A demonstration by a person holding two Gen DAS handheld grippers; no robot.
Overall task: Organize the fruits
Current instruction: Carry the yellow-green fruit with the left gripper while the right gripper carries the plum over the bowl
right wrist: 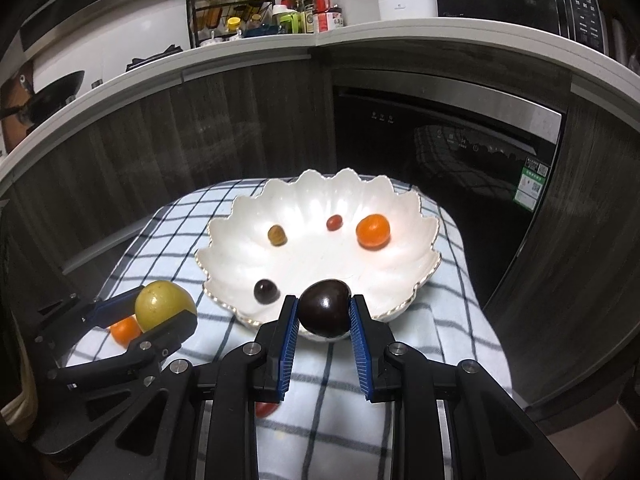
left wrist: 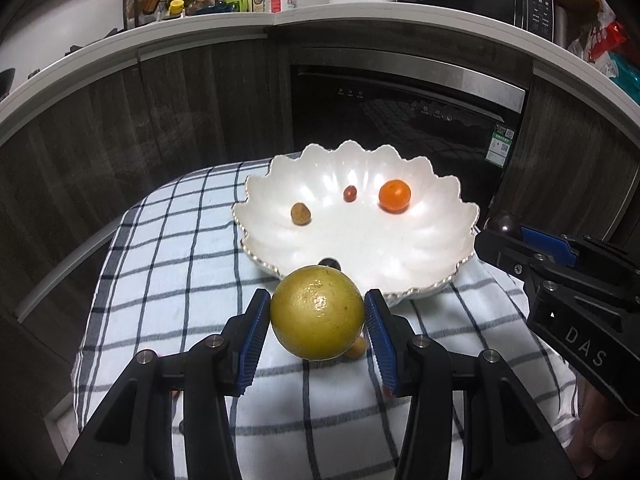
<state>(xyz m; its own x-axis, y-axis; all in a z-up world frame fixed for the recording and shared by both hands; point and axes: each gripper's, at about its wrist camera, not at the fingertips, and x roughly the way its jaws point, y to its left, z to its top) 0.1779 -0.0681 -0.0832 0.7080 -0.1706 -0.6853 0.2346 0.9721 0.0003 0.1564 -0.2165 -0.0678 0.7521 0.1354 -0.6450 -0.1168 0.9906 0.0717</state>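
My left gripper (left wrist: 318, 312) is shut on a large yellow-green citrus fruit (left wrist: 317, 317), held just in front of the near rim of the white scalloped bowl (left wrist: 420, 264). My right gripper (right wrist: 324, 310) is shut on a dark plum (right wrist: 325, 307) at the bowl's (right wrist: 240, 256) near rim. In the bowl lie an orange tangerine (right wrist: 373, 231), a small red fruit (right wrist: 334, 222), a brown-green fruit (right wrist: 277, 235) and a dark round fruit (right wrist: 266, 291). A small orange fruit (right wrist: 125, 330) lies on the cloth under the left gripper (right wrist: 166, 312). The right gripper (left wrist: 506, 234) also shows in the left wrist view.
The bowl stands on a blue-checked white cloth (left wrist: 168, 248) over a small table. A small red fruit (right wrist: 266, 409) lies on the cloth under my right gripper. Behind are dark cabinets, a built-in dishwasher (left wrist: 404, 108) and a white counter (left wrist: 280, 20) with bottles and appliances.
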